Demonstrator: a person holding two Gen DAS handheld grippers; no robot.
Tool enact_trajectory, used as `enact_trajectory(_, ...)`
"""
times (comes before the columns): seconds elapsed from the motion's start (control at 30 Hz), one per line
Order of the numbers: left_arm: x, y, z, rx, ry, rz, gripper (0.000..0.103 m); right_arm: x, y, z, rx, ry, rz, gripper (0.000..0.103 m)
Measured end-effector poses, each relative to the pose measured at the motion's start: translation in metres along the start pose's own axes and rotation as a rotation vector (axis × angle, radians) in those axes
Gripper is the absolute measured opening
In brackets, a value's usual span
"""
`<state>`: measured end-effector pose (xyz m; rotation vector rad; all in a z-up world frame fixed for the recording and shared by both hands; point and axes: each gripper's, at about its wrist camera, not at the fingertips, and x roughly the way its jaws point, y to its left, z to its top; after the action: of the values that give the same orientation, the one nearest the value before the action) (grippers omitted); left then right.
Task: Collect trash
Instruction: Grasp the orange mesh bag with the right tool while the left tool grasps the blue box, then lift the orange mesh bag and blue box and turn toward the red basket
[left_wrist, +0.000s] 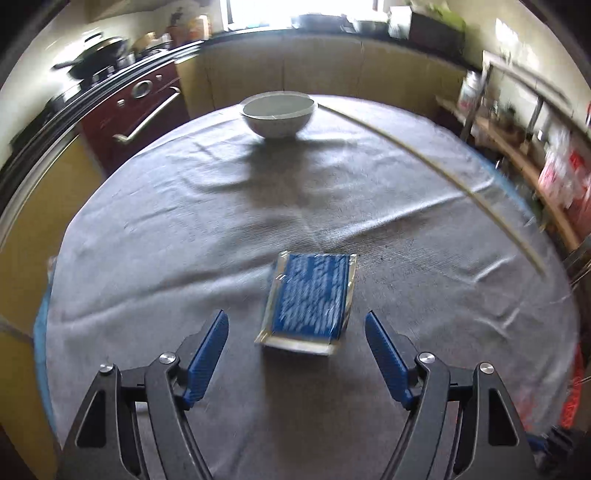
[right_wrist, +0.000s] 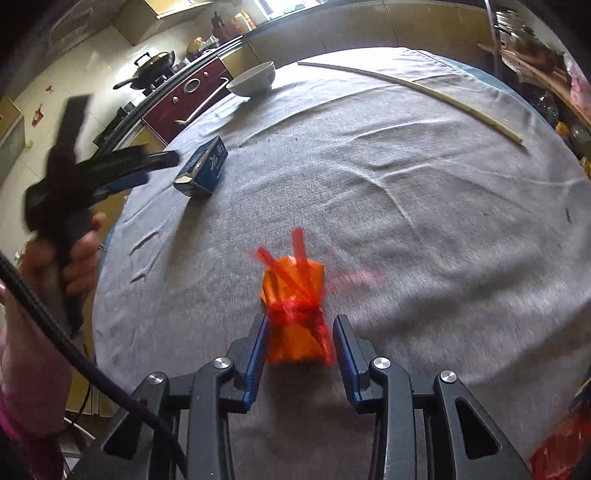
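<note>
A blue box wrapped in clear film (left_wrist: 309, 301) lies flat on the grey cloth, just ahead of my left gripper (left_wrist: 296, 320). The left jaws are wide open with the box's near end between the fingertips, not touching. The box also shows in the right wrist view (right_wrist: 203, 168), with the left gripper (right_wrist: 147, 166) beside it. An orange packet tied with red plastic strips (right_wrist: 295, 314) sits between the jaws of my right gripper (right_wrist: 300, 325). The left blue pad (right_wrist: 258, 347) touches it; a small gap shows at the right pad. A white bowl (left_wrist: 279, 114) stands at the far edge.
A long thin pale stick (left_wrist: 436, 173) lies across the far right of the round cloth-covered table (left_wrist: 147, 229). A dark red oven (left_wrist: 144, 110) and counters ring the table. A shelf with clutter (left_wrist: 524, 155) stands to the right. Red plastic (right_wrist: 565, 446) lies at the near right edge.
</note>
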<state>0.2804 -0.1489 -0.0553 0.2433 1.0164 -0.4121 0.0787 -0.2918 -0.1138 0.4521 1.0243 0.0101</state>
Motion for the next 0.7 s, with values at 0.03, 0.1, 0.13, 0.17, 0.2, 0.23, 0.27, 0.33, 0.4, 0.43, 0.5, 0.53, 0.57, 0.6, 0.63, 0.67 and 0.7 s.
enact_trajectory(0.03, 0.01, -0.004, 0.004, 0.012, 0.02, 0.028, 0.077, -0.003, -0.003, -0.003, 0.003, -0.003, 0.008, 0.039)
enact_trajectory(0.1, 0.022, -0.005, 0.007, 0.004, 0.042, 0.047, 0.077, -0.01, -0.007, -0.008, 0.003, -0.01, 0.024, 0.039)
enact_trajectory(0.13, 0.029, -0.003, 0.007, -0.01, 0.057, 0.039, 0.077, -0.011, -0.008, -0.01, 0.0, -0.012, 0.028, 0.039)
enact_trajectory(0.17, 0.031, -0.001, 0.006, -0.025, 0.065, 0.03, 0.077, -0.012, -0.008, -0.011, -0.003, -0.014, 0.027, 0.039)
enact_trajectory(0.2, 0.033, 0.003, 0.005, -0.042, 0.066, 0.024, 0.073, -0.013, -0.01, -0.012, -0.004, -0.017, 0.024, 0.039)
enact_trajectory(0.23, 0.033, 0.008, 0.002, -0.064, 0.06, 0.011, 0.059, -0.013, -0.01, -0.011, 0.0, -0.021, 0.029, 0.039)
enact_trajectory(0.27, 0.033, 0.009, 0.0, -0.073, 0.059, 0.004, 0.059, -0.014, -0.011, -0.009, 0.014, -0.024, 0.044, 0.039)
enact_trajectory(0.33, 0.029, 0.014, -0.006, -0.077, 0.048, -0.012, 0.059, -0.012, -0.009, -0.003, 0.041, -0.033, 0.087, 0.039)
enact_trajectory(0.4, 0.022, 0.016, -0.013, -0.072, 0.042, -0.029, 0.059, -0.018, -0.007, 0.003, 0.045, -0.059, 0.098, 0.051)
enact_trajectory(0.43, 0.016, 0.016, -0.019, -0.066, 0.038, -0.034, 0.059, -0.019, -0.005, 0.005, 0.041, -0.067, 0.091, 0.063)
enact_trajectory(0.5, 0.0, 0.013, -0.034, -0.048, 0.037, -0.053, 0.059, -0.02, -0.002, 0.008, 0.024, -0.078, 0.09, 0.063)
enact_trajectory(0.53, -0.009, 0.01, -0.043, -0.036, 0.039, -0.055, 0.059, -0.019, 0.001, 0.01, 0.008, -0.079, 0.088, 0.063)
enact_trajectory(0.57, -0.017, 0.008, -0.052, -0.024, 0.04, -0.056, 0.059, -0.018, 0.003, 0.012, -0.006, -0.082, 0.077, 0.063)
enact_trajectory(0.6, -0.027, 0.005, -0.063, -0.01, 0.037, -0.058, 0.059, -0.016, 0.004, 0.013, -0.016, -0.083, 0.064, 0.063)
enact_trajectory(0.63, -0.036, 0.003, -0.075, 0.001, 0.029, -0.065, 0.059, -0.012, 0.006, 0.015, -0.028, -0.077, 0.046, 0.063)
enact_trajectory(0.67, -0.047, 0.002, -0.086, 0.008, 0.023, -0.072, 0.059, -0.008, 0.009, 0.017, -0.035, -0.069, 0.041, 0.063)
enact_trajectory(0.7, -0.055, 0.001, -0.097, 0.013, 0.018, -0.071, 0.059, -0.003, 0.011, 0.019, -0.044, -0.061, 0.036, 0.063)
